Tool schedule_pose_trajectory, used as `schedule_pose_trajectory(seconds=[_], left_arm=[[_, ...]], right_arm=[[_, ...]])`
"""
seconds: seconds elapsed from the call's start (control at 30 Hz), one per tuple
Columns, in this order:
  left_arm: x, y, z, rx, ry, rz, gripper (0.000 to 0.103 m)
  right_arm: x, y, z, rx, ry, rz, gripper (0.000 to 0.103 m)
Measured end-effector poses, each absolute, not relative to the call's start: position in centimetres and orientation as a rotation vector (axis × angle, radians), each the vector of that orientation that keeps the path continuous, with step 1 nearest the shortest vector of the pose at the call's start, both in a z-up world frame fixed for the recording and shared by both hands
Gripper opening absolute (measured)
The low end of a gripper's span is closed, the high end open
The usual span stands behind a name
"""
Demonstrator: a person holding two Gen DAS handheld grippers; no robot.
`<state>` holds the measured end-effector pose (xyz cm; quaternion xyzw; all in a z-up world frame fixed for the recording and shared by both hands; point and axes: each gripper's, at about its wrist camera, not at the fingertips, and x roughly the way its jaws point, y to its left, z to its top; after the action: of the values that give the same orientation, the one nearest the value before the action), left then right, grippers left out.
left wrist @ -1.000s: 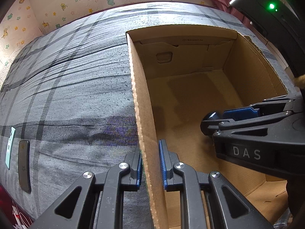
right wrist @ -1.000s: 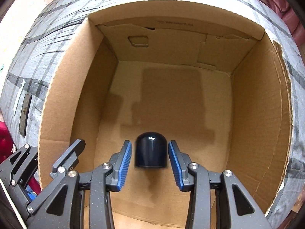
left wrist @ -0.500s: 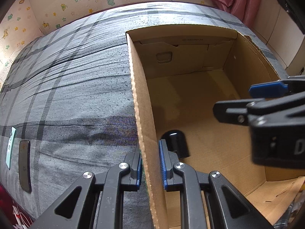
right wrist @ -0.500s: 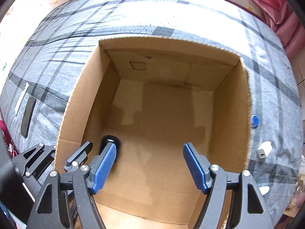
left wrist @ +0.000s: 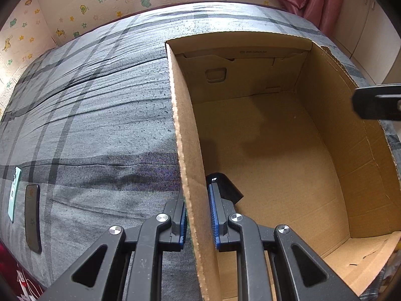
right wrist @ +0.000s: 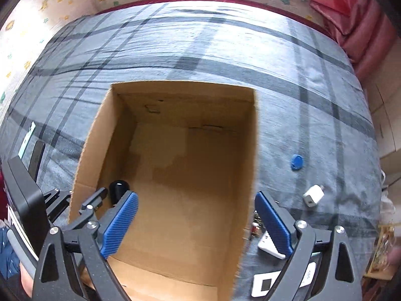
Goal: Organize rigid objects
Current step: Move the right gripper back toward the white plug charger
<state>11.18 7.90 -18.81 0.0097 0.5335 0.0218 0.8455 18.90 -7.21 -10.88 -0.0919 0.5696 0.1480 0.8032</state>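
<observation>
An open cardboard box (right wrist: 250, 150) lies on a grey plaid bed cover. My left gripper (left wrist: 198, 222) is shut on the box's left wall (left wrist: 185, 138). A dark rounded object (left wrist: 225, 188) lies on the box floor by that wall; it also shows in the right wrist view (right wrist: 119, 190). My right gripper (right wrist: 198, 225) is open and empty, raised above the box's near end. On the cover right of the box lie a blue cap (right wrist: 297, 161), a white charger (right wrist: 313, 195) and white flat items (right wrist: 269, 245).
A dark phone (left wrist: 32, 220) and a teal card (left wrist: 13, 193) lie on the cover left of the box. A patterned wall (left wrist: 75, 12) and a pink curtain (right wrist: 356, 22) border the bed. The left gripper's body (right wrist: 25, 200) is at the left edge of the right wrist view.
My right gripper let go of the dark object, opened wide and rose up and back out of the box. The object rolled to the left wall. The left gripper stayed clamped on the wall.
</observation>
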Motion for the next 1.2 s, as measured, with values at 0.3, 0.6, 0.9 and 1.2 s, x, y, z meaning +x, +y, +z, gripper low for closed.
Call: schedule_pose_trajectory(seconds=[0.3,0.6,0.9,1.2], left_arm=[[11.2,7.8,-18.7,0.018,1.126,0.047,0.017],[11.3,7.7,-18.6,0.025,1.128,0.05,0.017],[11.4,7.5,-18.7,0.031,1.132,0.054,0.017],[11.5,7.5,-18.7,0.028,1.134,0.054,0.017]], right_arm=[[20.3,-13.2,-9.5,-0.19,1.21,0.221,0.1],[23.2,-19.7,-11.8,-0.149,1.254,0.099,0.1],[25.8,-23.9,-16.8,-0.055,1.32,0.009,0.1],[27.2,-25.0,-20.5,-0.047,1.364,-0.018,0.1]])
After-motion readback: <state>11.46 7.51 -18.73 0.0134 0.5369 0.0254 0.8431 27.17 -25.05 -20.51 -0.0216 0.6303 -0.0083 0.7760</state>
